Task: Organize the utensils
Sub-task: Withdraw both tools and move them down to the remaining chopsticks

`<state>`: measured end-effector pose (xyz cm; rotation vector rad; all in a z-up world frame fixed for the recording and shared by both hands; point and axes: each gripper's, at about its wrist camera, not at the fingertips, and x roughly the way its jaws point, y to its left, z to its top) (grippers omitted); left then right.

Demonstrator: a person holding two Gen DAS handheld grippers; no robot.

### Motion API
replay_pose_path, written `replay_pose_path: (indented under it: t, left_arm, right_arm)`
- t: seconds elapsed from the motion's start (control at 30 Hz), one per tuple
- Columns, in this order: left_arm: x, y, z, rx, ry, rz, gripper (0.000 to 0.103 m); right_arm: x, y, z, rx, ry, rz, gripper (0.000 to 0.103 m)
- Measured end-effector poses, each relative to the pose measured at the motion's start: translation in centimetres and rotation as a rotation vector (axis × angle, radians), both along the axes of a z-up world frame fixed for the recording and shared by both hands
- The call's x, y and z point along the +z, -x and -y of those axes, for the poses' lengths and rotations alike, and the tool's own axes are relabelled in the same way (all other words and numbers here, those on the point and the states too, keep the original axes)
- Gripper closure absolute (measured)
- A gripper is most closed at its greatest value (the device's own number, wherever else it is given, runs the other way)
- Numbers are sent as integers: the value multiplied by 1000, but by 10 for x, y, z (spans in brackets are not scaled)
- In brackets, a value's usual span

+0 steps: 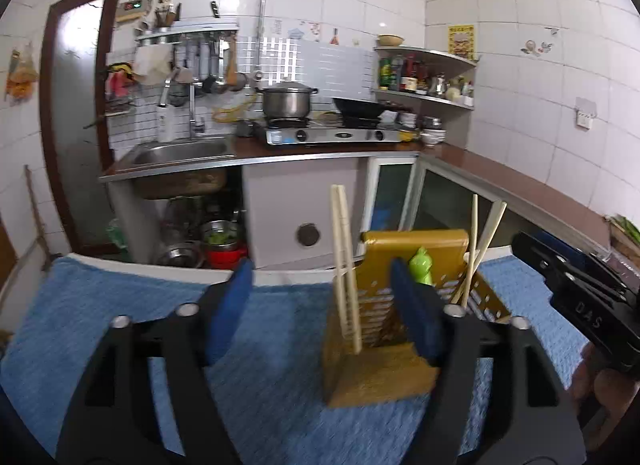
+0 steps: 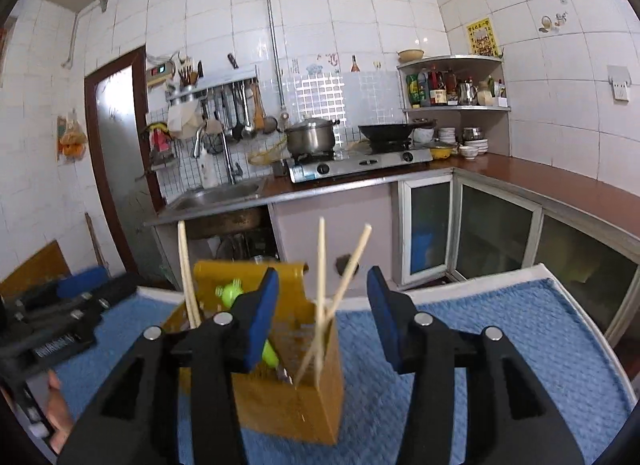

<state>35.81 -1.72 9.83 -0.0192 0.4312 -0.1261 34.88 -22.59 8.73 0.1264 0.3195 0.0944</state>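
The yellow holder [image 1: 384, 345] stands upright on a blue towel [image 1: 120, 305] that covers the tabletop [image 2: 560, 277]. One pair of chopsticks [image 1: 346, 265] stands upright in its left compartment; another pair [image 2: 336, 289] leans apart in the right compartment, crossing near the bottom. A green-handled utensil [image 1: 421, 265] sits in the middle, its lower end hidden by the holder and the fingers.

The left gripper [image 1: 322, 317] hovers just in front of the holder with its blue-padded fingers [image 1: 230, 305] spread wide and nothing between them; its right finger overlaps the holder's front in view. The right gripper [image 2: 324, 321] is likewise wide open and empty, poised above the holder, with the leaning chopsticks showing between its fingers [image 2: 382, 317].
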Motion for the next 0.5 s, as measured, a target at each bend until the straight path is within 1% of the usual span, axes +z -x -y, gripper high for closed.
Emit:
replay_pose_path:
  t: [0.07,0.2,0.3,0.33,0.4,0.5]
  left_arm:
    - [1,12,-7,23,-8,-7,19]
    - [-3,33,-19,56,-22,-42,13]
    - [-7,49,-24,71,-32,-51,8]
    - [-9,56,-25,79,-39,-53,7]
    - [-12,66,-28,78,-46,-57,5]
    - [-20,81,-27,80,-63,-85,5]
  right_arm:
    - [-3,10,1,-2,13,-21,56]
    - [-11,37,2,-24,35,-57,45]
    - [-17,54,1,-31,53,-79,40]
    - [-18,59,1,-31,54,-85,37]
    - [-22,72,1,-35,48,-100,34]
    - [-30,88,3,-34,38,-129,34]
